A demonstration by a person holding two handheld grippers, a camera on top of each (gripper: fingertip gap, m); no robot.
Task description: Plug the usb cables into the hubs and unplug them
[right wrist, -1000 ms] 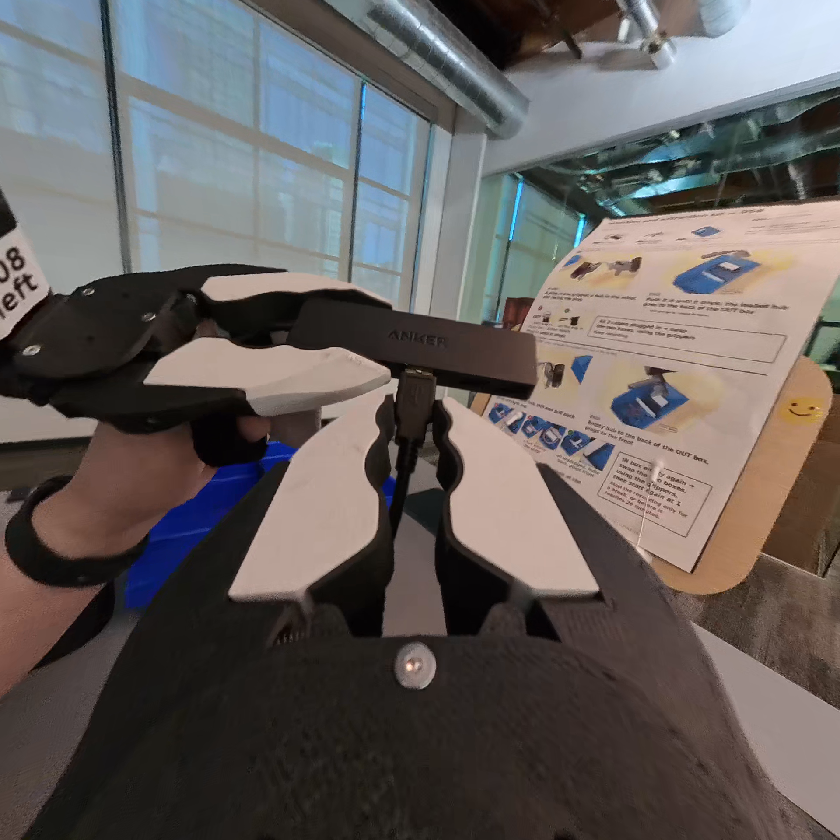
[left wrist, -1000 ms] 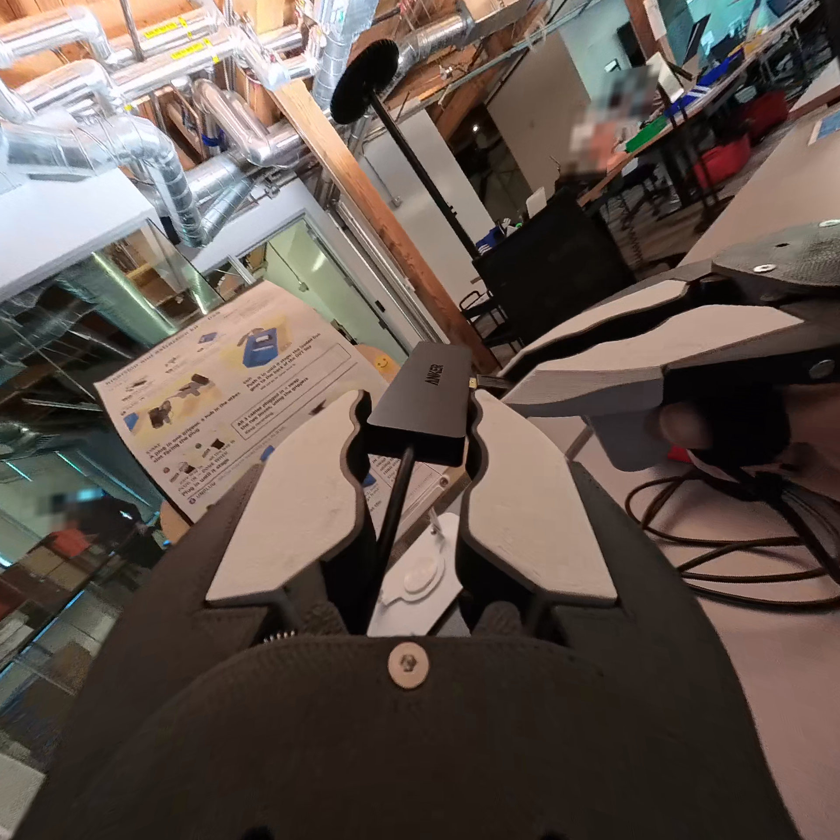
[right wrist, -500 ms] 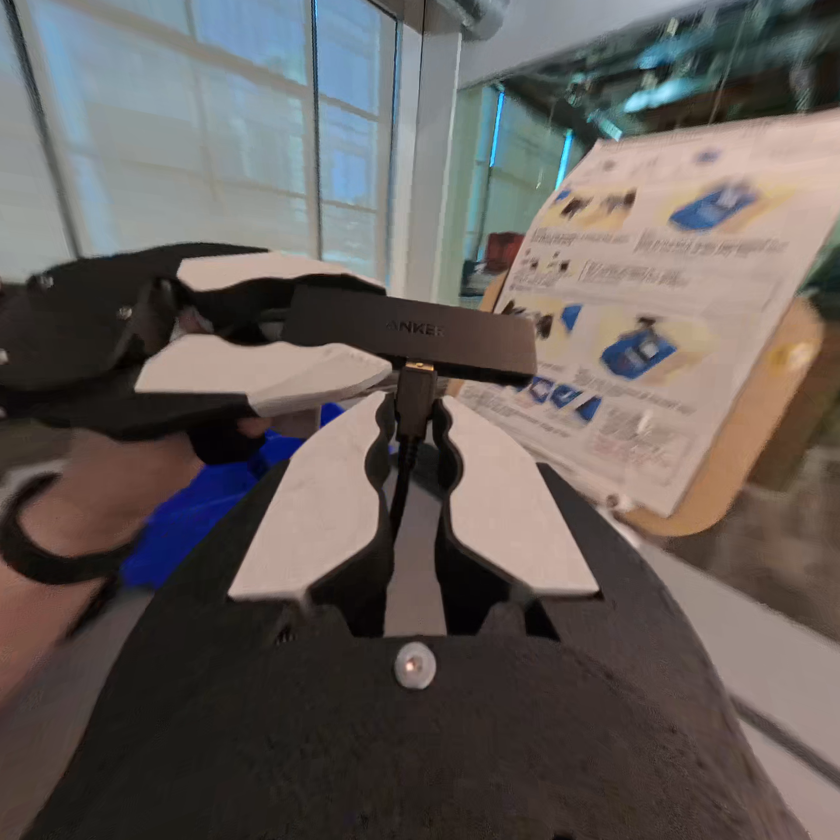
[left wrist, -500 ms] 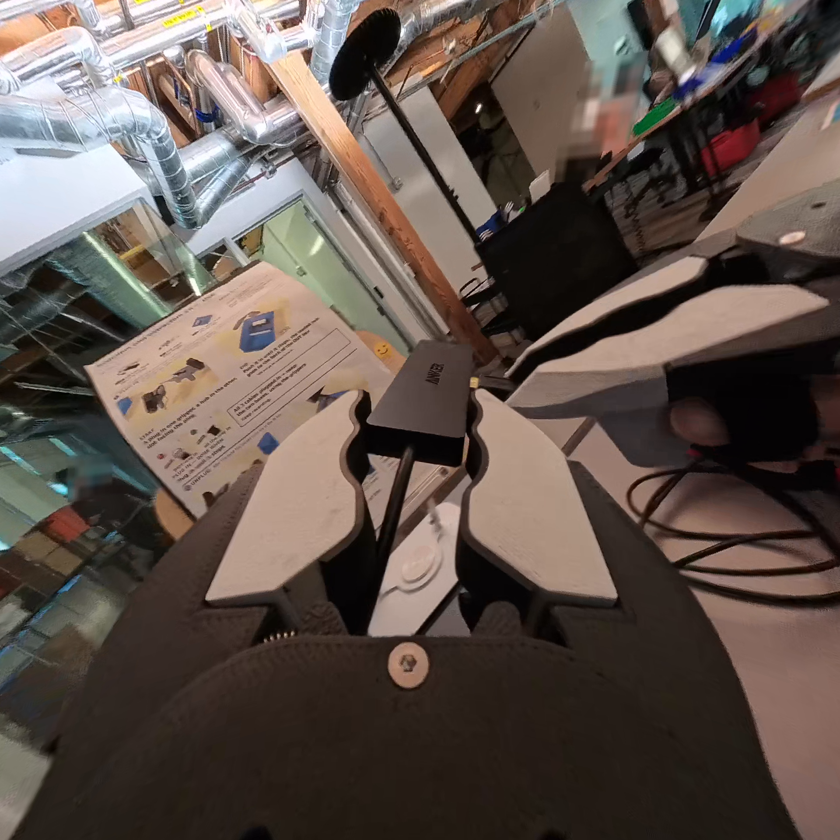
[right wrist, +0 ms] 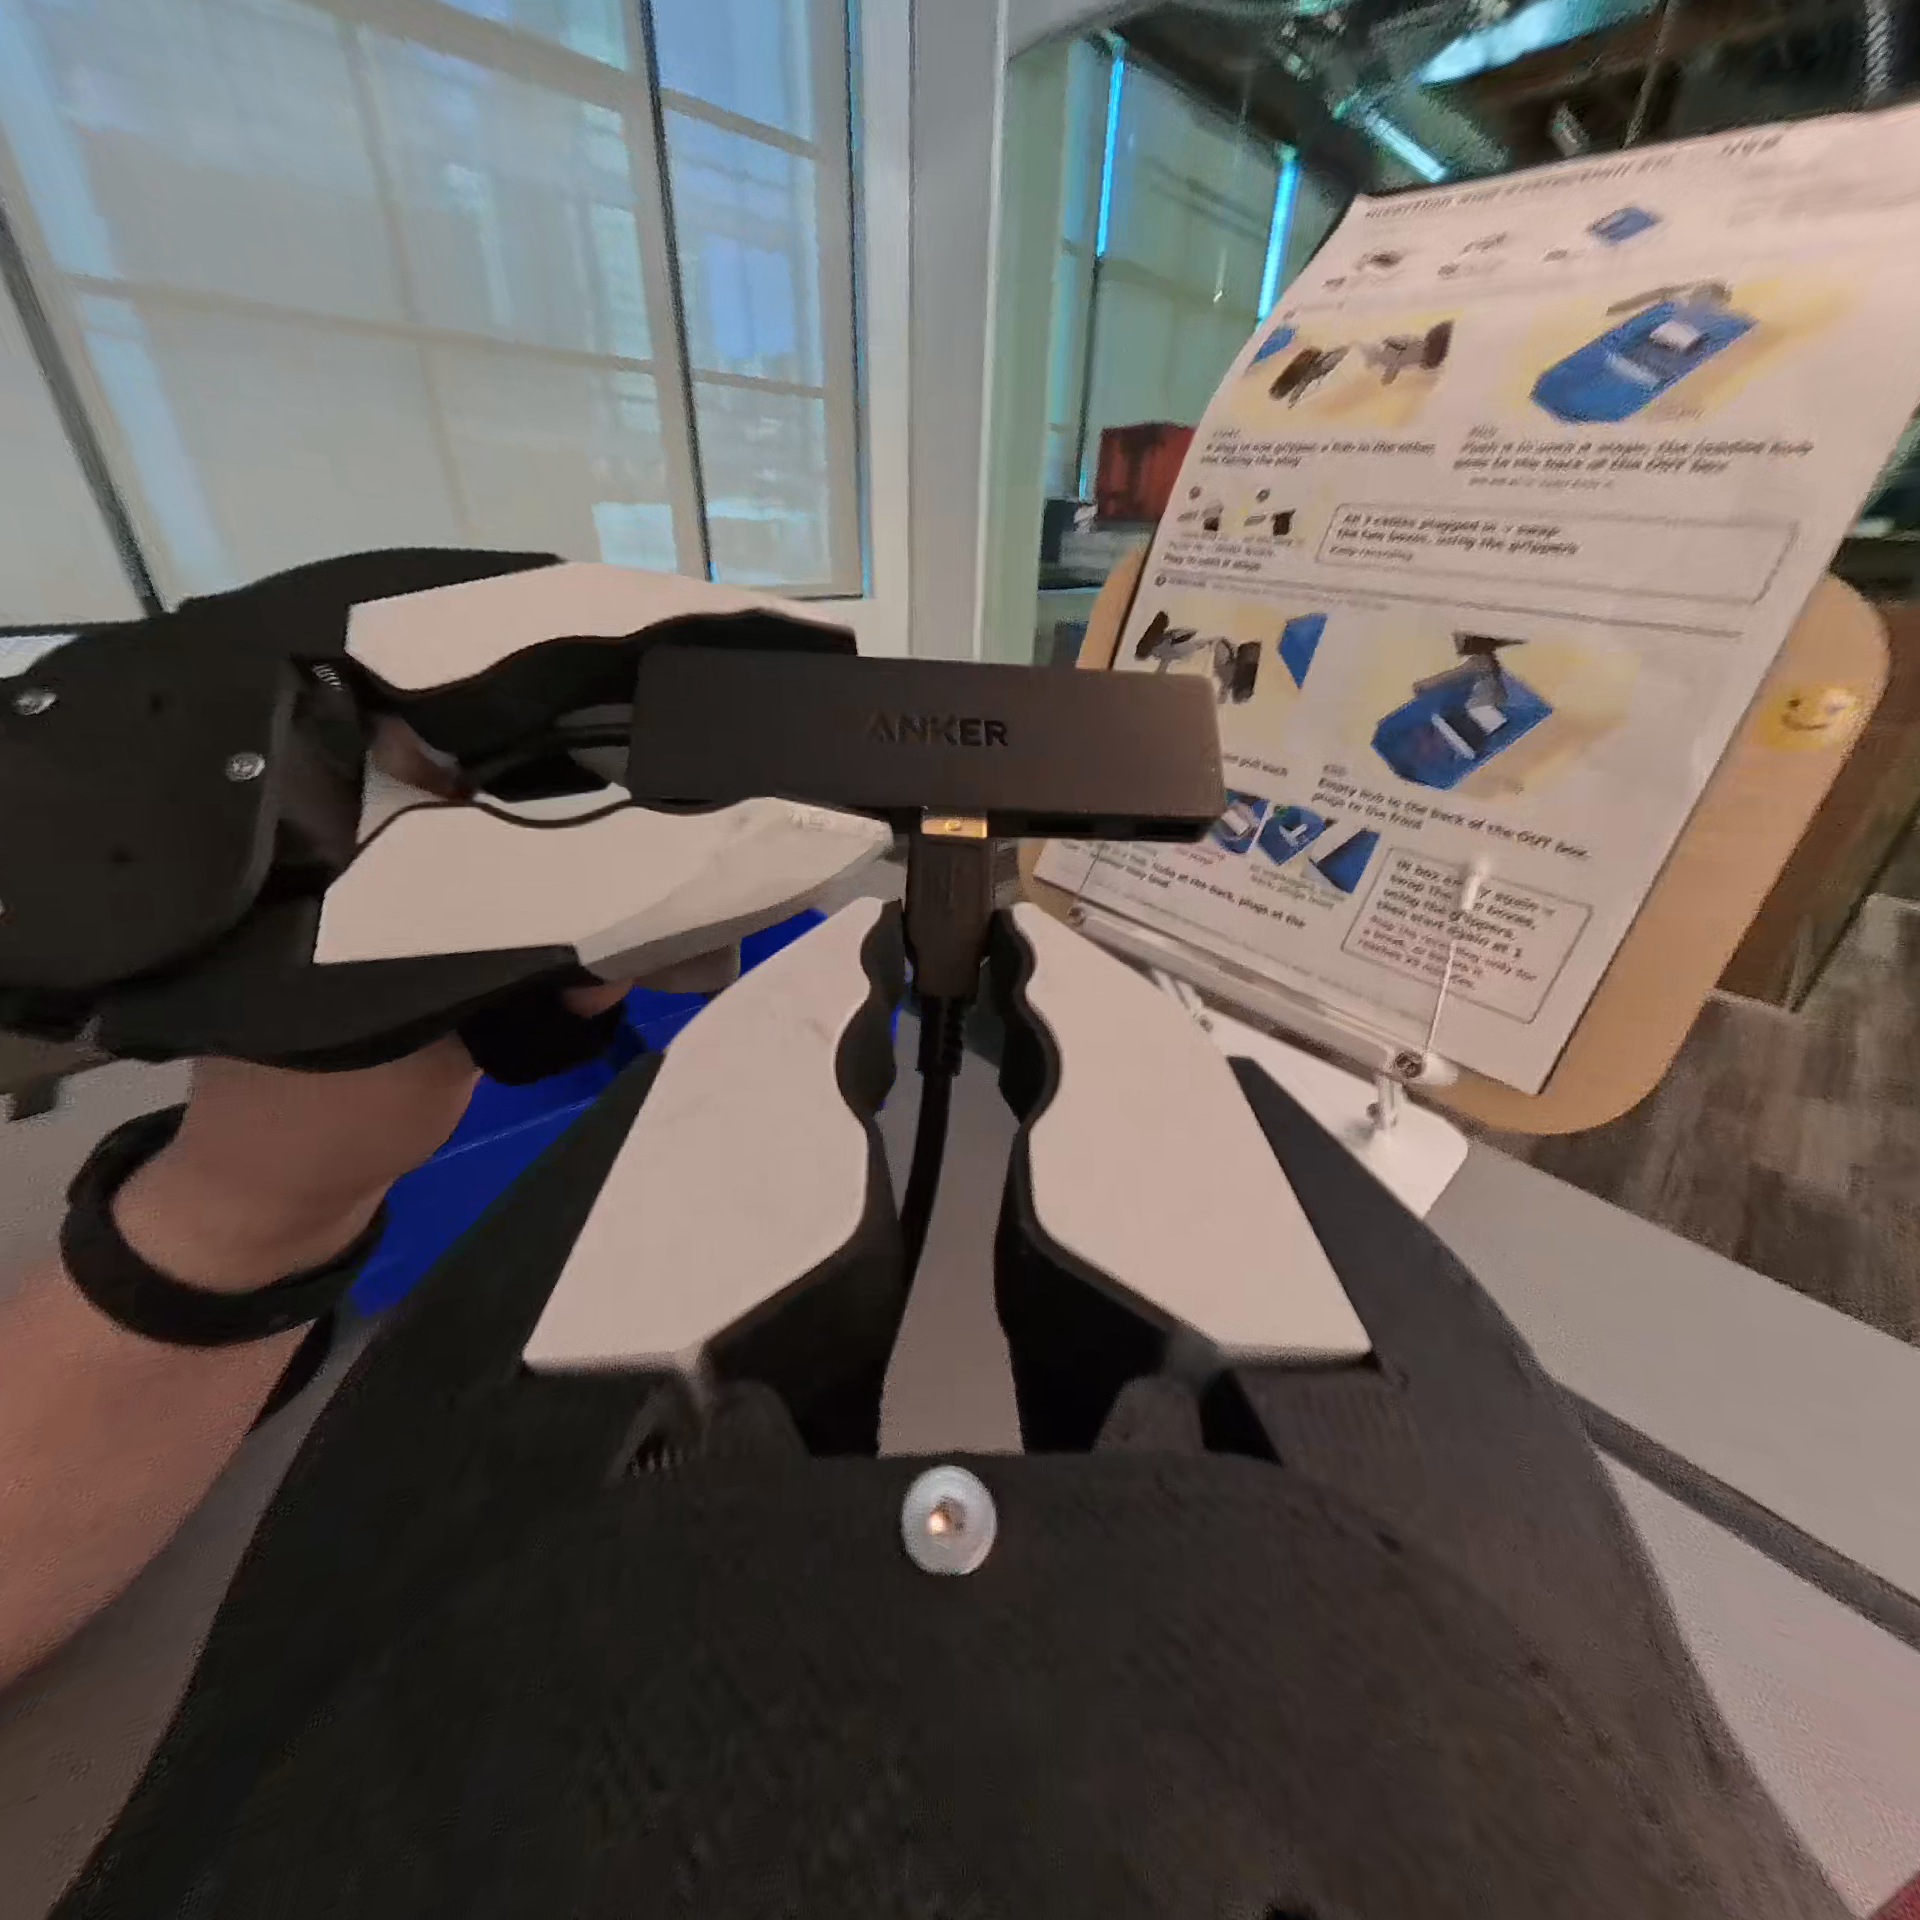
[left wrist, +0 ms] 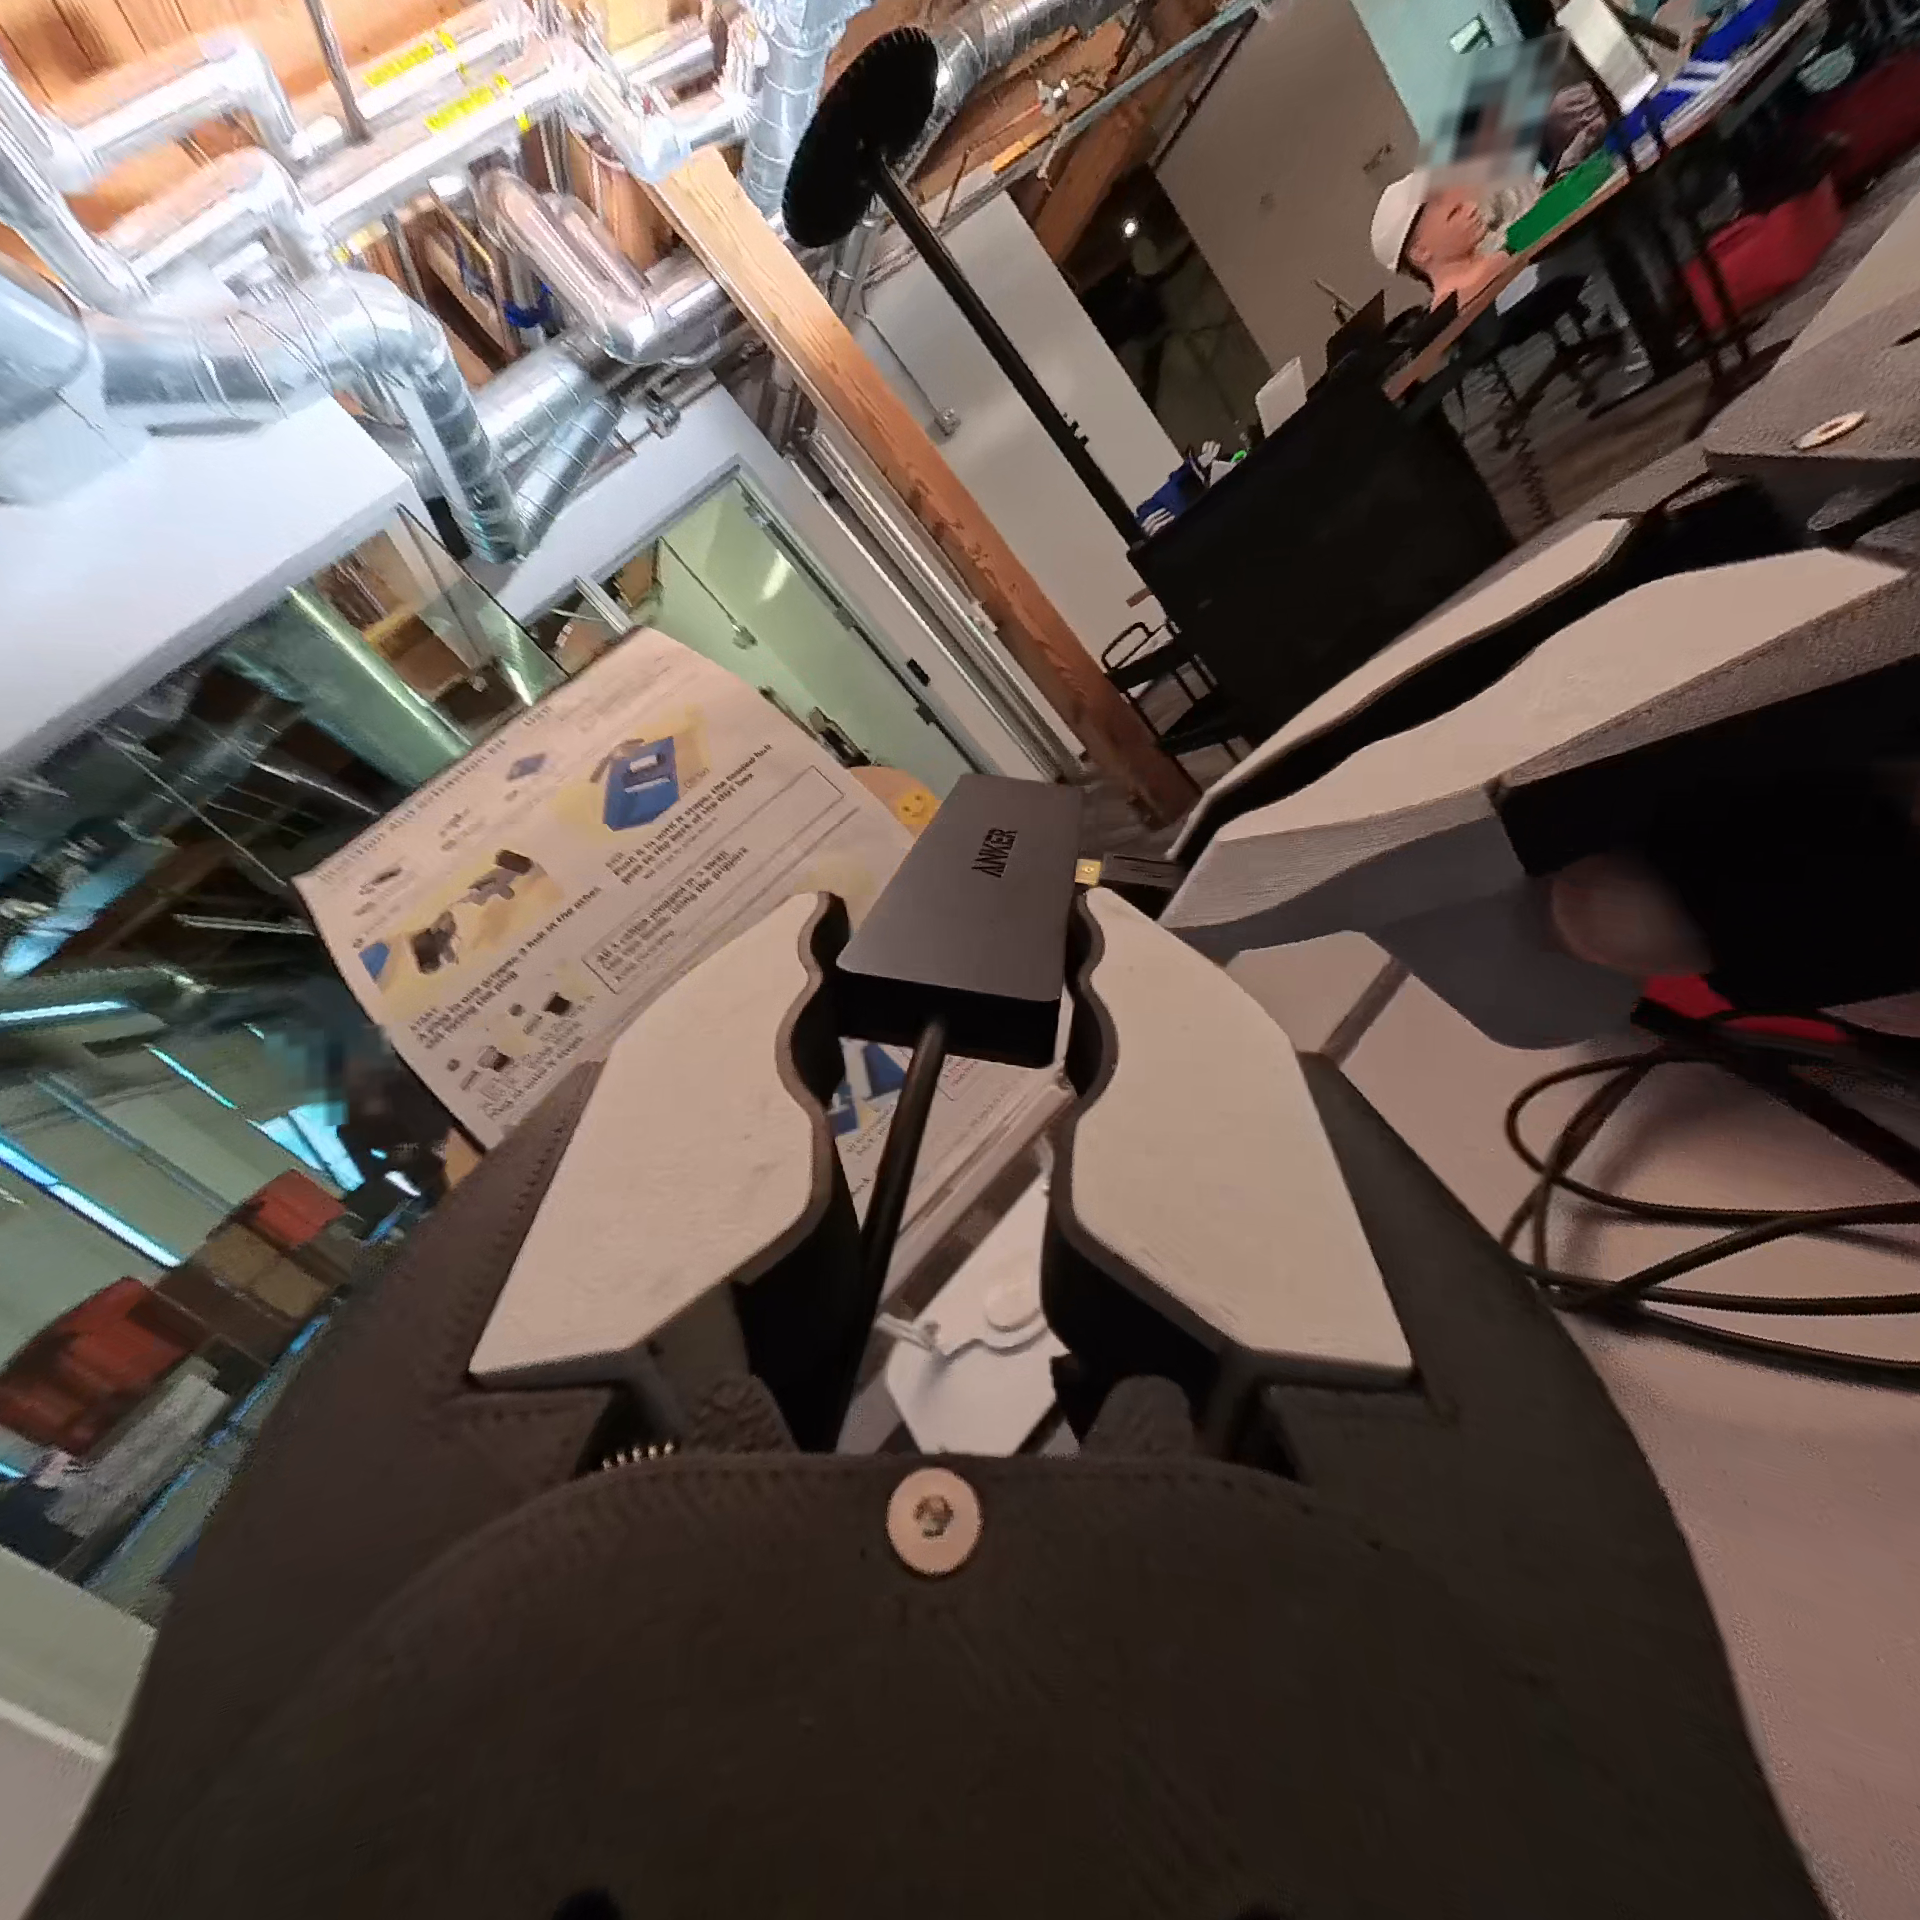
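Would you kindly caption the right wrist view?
Right gripper pinches a USB plug at the black hub held by the left gripper.

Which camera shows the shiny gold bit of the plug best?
The right wrist view: the plug's gold tip faces the camera under the hub. The left wrist view shows only a small gold corner beside the hub.

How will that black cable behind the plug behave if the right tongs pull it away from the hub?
Probably floppy: the black cable sags between the right tongs, so it should trail. The plug looks rigid and should come straight out of the hub. The hub seems light, clamped at one end by the left tongs.
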